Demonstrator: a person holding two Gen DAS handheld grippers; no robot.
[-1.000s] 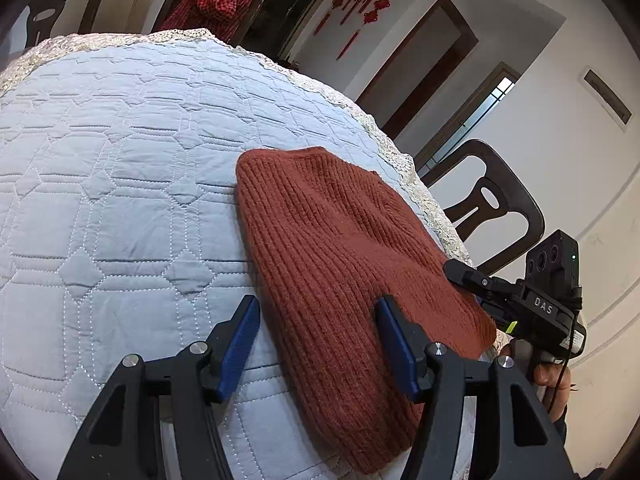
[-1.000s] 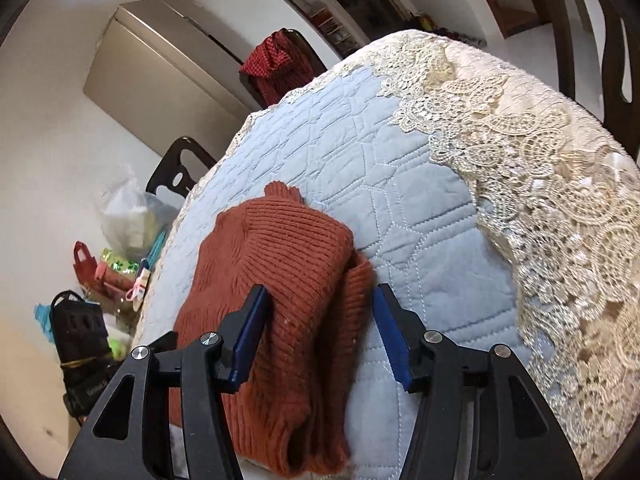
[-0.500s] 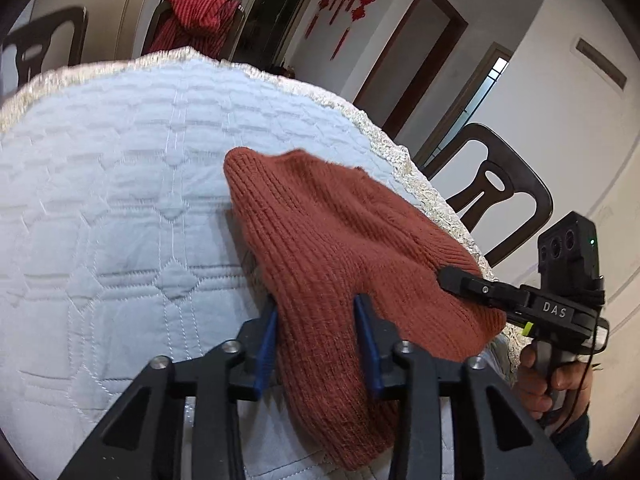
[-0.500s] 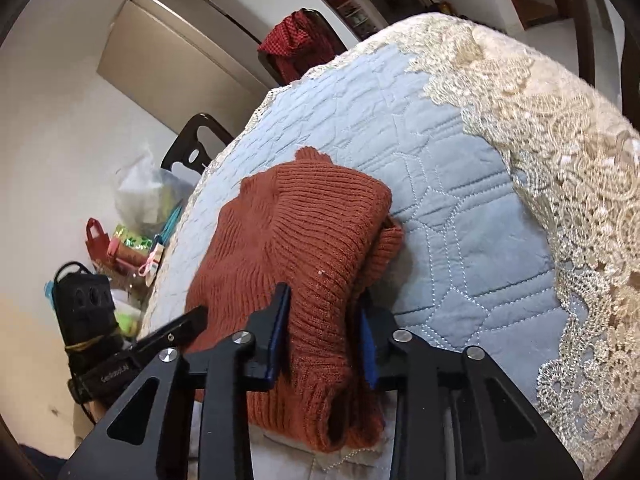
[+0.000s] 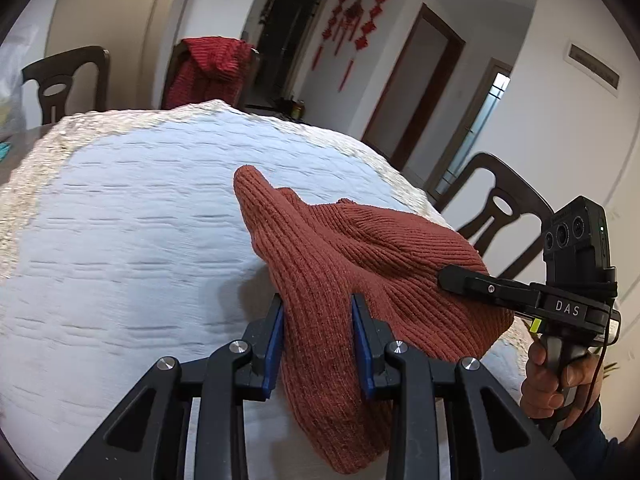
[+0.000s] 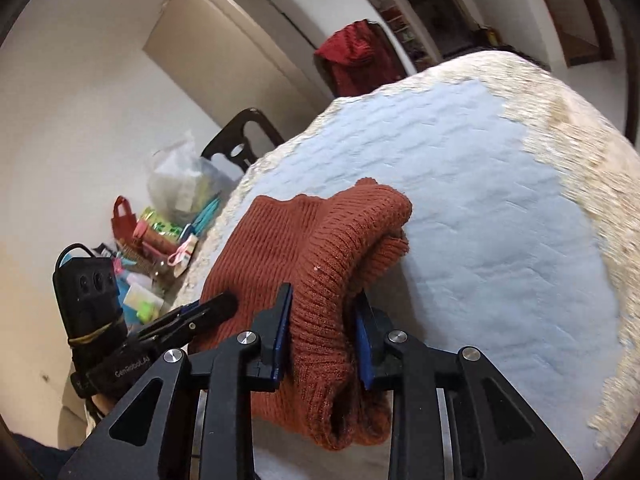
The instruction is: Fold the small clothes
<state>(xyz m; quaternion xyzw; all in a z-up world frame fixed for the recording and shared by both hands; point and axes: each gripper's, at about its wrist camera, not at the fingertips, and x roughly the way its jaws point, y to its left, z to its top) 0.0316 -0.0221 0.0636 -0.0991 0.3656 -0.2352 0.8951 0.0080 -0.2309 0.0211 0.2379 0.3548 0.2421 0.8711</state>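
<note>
A rust-red ribbed knit garment (image 5: pixel 360 248) is folded over and lifted off the quilted pale-blue table cover (image 5: pixel 128 224). My left gripper (image 5: pixel 318 336) is shut on its near edge. My right gripper (image 6: pixel 322 332) is shut on the other end of the garment (image 6: pixel 312 248), where the layers bunch between the blue pads. In the left wrist view the right gripper (image 5: pixel 452 278) comes in from the right and touches the knit. In the right wrist view the left gripper (image 6: pixel 224 304) shows at lower left against the garment. The far corner still rests on the cover.
The round table has a lace border (image 6: pixel 592 168). Dark wooden chairs (image 5: pixel 504 208) stand around it; one (image 5: pixel 212 72) carries a red garment. Bags and clutter (image 6: pixel 160 232) lie on the floor to the left in the right wrist view.
Both grippers went from open around the garment's near edge to shut on it. They have since lifted it, so the knit now hangs bunched above the cover.
</note>
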